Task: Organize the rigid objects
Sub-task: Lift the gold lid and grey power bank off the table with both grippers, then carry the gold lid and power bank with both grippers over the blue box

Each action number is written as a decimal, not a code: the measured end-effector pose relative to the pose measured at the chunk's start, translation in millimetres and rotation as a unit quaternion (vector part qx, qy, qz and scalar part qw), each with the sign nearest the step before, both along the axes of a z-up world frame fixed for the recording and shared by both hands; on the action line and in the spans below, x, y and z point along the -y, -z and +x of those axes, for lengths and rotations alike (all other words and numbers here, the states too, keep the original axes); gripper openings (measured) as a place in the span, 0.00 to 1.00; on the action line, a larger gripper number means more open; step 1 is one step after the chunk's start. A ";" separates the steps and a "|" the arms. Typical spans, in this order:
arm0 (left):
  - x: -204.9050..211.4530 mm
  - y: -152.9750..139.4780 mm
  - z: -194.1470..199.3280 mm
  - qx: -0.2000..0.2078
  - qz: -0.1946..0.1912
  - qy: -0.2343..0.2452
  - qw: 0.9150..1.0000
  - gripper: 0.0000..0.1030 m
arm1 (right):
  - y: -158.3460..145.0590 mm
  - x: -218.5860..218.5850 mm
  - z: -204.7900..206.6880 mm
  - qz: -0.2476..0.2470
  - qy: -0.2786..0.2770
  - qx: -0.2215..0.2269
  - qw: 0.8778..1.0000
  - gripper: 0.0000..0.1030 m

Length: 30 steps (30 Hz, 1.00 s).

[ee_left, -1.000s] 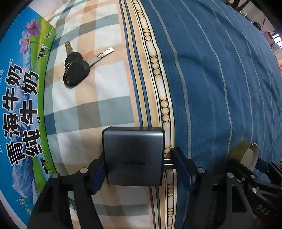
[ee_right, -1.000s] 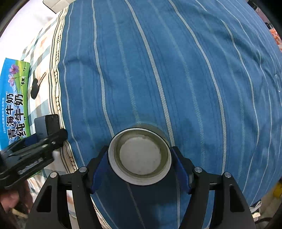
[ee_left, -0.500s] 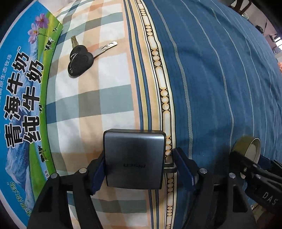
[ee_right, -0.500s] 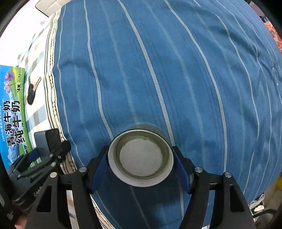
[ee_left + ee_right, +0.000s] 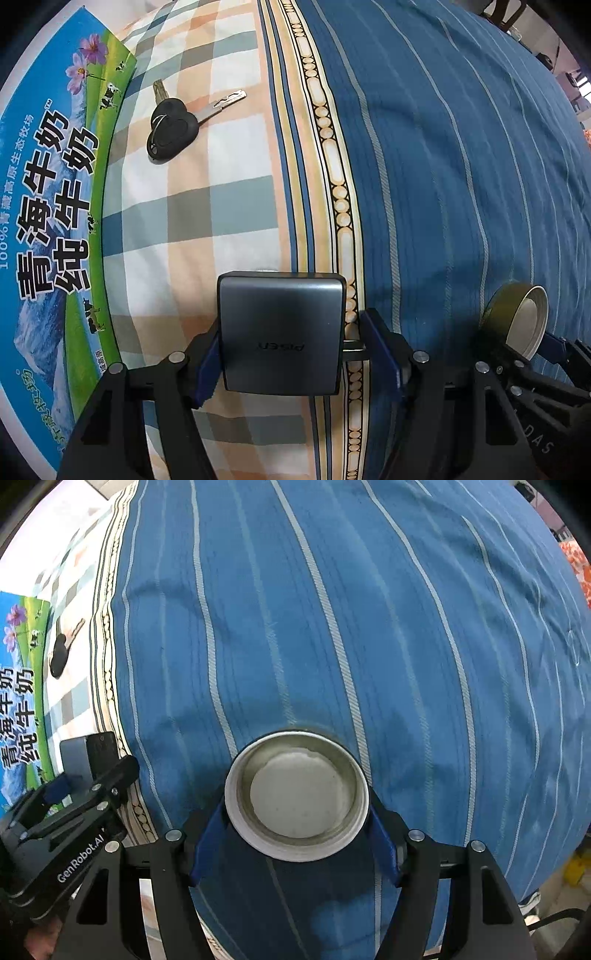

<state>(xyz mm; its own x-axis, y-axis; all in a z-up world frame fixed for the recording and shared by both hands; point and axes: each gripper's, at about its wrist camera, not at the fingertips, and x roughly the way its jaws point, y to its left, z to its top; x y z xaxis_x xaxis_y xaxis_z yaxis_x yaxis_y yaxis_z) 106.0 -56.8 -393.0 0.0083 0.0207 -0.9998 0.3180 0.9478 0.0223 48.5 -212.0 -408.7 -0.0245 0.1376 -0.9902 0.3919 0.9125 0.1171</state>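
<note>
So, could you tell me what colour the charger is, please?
Grey charger; left wrist view.

There are two black grippers, the left gripper and the right gripper. There is one flat grey square charger, one round white-rimmed lid, one bunch of black-headed keys, one blue milk carton, and one striped blue bedsheet.

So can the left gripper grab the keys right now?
Probably not yet: the left gripper is shut on the grey charger. The keys lie ahead on the checked cloth, with nothing between.
</note>
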 end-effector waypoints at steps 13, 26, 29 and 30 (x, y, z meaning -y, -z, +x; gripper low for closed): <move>-9.6 -51.9 -22.4 0.046 -0.006 -0.008 0.999 0.66 | -22.7 -1.8 -10.7 -0.020 0.004 0.030 0.999 0.65; -36.9 -159.4 -29.0 0.133 -0.037 -0.047 0.989 0.66 | -110.7 -22.1 7.5 0.004 -0.034 0.129 0.991 0.65; -49.0 -179.7 -13.6 0.146 -0.049 -0.061 0.986 0.66 | -126.5 -22.5 18.1 0.027 -0.041 0.143 0.988 0.65; -53.4 -187.6 -11.0 0.150 -0.053 -0.066 0.985 0.66 | -132.3 -23.3 22.4 0.032 -0.045 0.148 0.987 0.65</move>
<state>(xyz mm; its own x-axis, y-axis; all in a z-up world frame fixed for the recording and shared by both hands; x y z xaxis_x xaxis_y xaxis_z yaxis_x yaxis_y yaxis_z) 95.0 -3.3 -205.4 0.3085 -0.0622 -0.9492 0.1862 0.9825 -0.0039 70.9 -188.7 -276.3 0.2496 0.2111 -0.9451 0.2500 0.9288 0.2735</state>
